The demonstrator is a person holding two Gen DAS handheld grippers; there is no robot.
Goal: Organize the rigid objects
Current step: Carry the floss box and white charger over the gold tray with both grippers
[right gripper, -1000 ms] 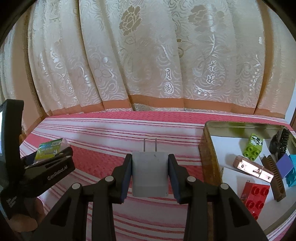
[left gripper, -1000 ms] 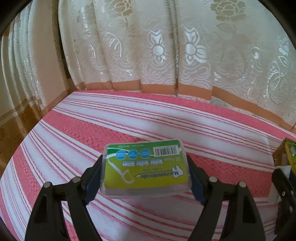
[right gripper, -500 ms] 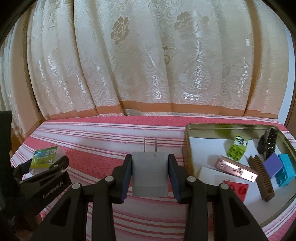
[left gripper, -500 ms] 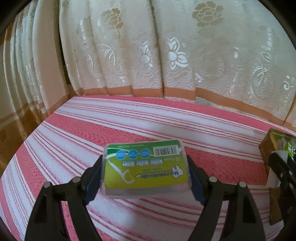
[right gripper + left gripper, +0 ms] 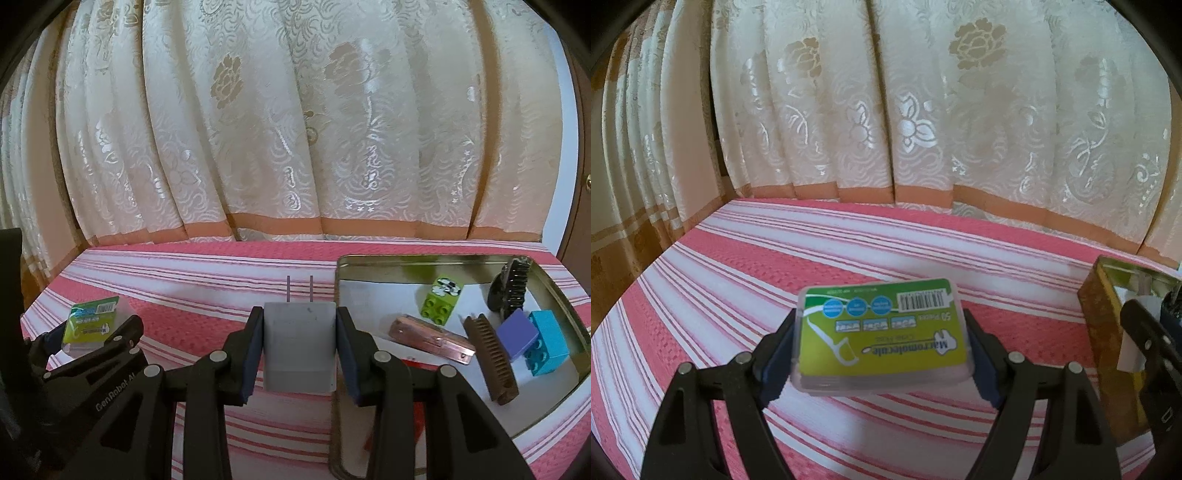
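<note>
Right claw [image 5: 299,349] pinches a grey plug adapter [image 5: 300,347] just left of the metal tray [image 5: 406,260] holding toy bricks and combs. Left claw [image 5: 882,345] clamps a floss-pick box [image 5: 882,332] above the striped worktop [image 5: 775,258], curtain [image 5: 923,110] behind.

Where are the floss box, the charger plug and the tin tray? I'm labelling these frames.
floss box [image 5: 882,332], left wrist view, green label.
charger plug [image 5: 299,347], right wrist view, grey body.
tin tray [image 5: 424,260], right wrist view, far rim.
</note>
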